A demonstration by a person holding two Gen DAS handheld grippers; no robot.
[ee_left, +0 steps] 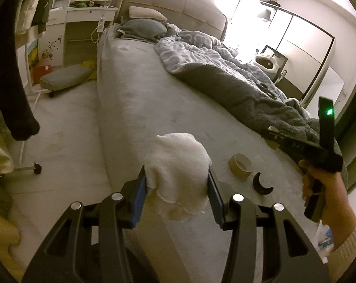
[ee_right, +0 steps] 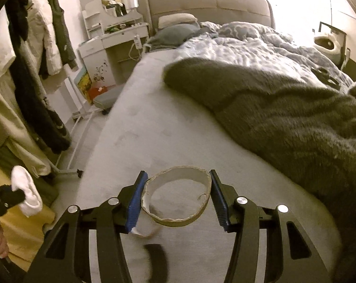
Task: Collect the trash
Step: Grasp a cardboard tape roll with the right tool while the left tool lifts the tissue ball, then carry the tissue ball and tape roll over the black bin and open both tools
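Observation:
My left gripper (ee_left: 177, 172) is shut on a bunched white sock (ee_left: 178, 155), held over the near edge of the grey bed (ee_left: 140, 94). A brown cardboard tape roll (ee_left: 240, 166) and a black crescent piece (ee_left: 261, 184) lie on the sheet just right of it. In the right wrist view my right gripper (ee_right: 178, 175) is shut on a thin cardboard ring (ee_right: 175, 221), both pads against its sides, above the bed (ee_right: 142, 129). The black piece (ee_right: 155, 259) lies below it. The left gripper (ee_right: 17, 194) with the sock (ee_right: 27, 188) shows at far left.
A dark grey blanket (ee_right: 284, 118) and a blue patterned duvet (ee_left: 201, 47) cover the bed's right half. A clothes rack with hanging coats (ee_right: 36, 70) stands left of the bed. A wheeled stool (ee_left: 64, 77) and a white dressing table (ee_right: 116, 35) stand beyond.

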